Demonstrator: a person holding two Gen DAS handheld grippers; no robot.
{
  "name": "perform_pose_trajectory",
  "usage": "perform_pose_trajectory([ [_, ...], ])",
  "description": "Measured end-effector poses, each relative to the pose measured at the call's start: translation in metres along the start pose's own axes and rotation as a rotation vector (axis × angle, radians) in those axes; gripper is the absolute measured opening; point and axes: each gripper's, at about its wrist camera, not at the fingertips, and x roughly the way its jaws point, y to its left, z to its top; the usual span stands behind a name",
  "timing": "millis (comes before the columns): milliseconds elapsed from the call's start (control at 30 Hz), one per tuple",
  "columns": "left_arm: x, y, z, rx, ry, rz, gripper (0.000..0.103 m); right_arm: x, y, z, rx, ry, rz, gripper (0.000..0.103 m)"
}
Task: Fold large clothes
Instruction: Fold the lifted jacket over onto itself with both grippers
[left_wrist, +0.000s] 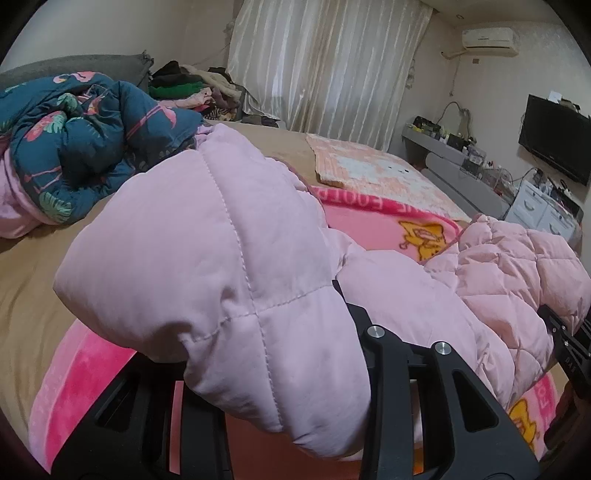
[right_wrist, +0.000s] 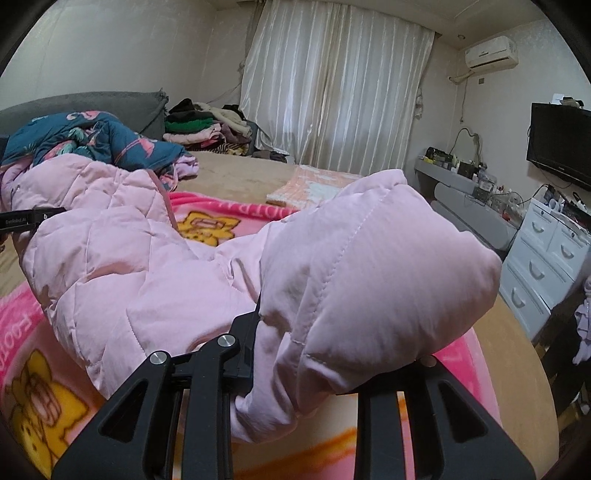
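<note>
A pale pink quilted puffer jacket (left_wrist: 207, 258) is lifted off a bright pink cartoon blanket (left_wrist: 417, 236) on the bed. In the left wrist view my left gripper (left_wrist: 291, 328) is shut on a puffy fold of it. The padding bulges over the jaws and hides the left finger. The right wrist view shows the same jacket (right_wrist: 129, 266), with my right gripper (right_wrist: 332, 339) shut on another padded fold that covers its right finger. Each gripper shows in the other's view: the right gripper (left_wrist: 569, 332) at the jacket's far end, the left gripper (right_wrist: 33, 218) at the left edge.
A tan sheet (left_wrist: 33, 273) covers the bed. A teal flamingo duvet (left_wrist: 85, 144) is bunched at the far left, with a clothes pile (left_wrist: 192, 88) behind it. A folded peach blanket (left_wrist: 369, 166) lies further up. A white dresser (right_wrist: 543, 258) and a TV (right_wrist: 561, 144) stand right.
</note>
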Motion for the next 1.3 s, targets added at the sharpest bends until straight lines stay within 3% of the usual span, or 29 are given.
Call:
perform_pose_trajectory([
  [400,-0.018,-0.004,-0.022,0.048,-0.008,0.004,0.026,-0.024,0.007,-0.03,0.005,0.011,-0.007,0.024],
  [767,-0.017,0.011,-0.057,0.056,0.04,0.021,0.028,-0.019,0.001,-0.059,0.063,0.069,0.012,0.025],
  [1000,-0.007,0.027,-0.088,0.005,0.085,0.035,0.032,-0.001,-0.015,-0.096,0.254,0.159,0.066,0.028],
  [1300,-0.003,0.047,-0.111,-0.092,0.09,0.012,0.042,0.007,-0.035,-0.124,0.547,0.208,0.163,0.051],
])
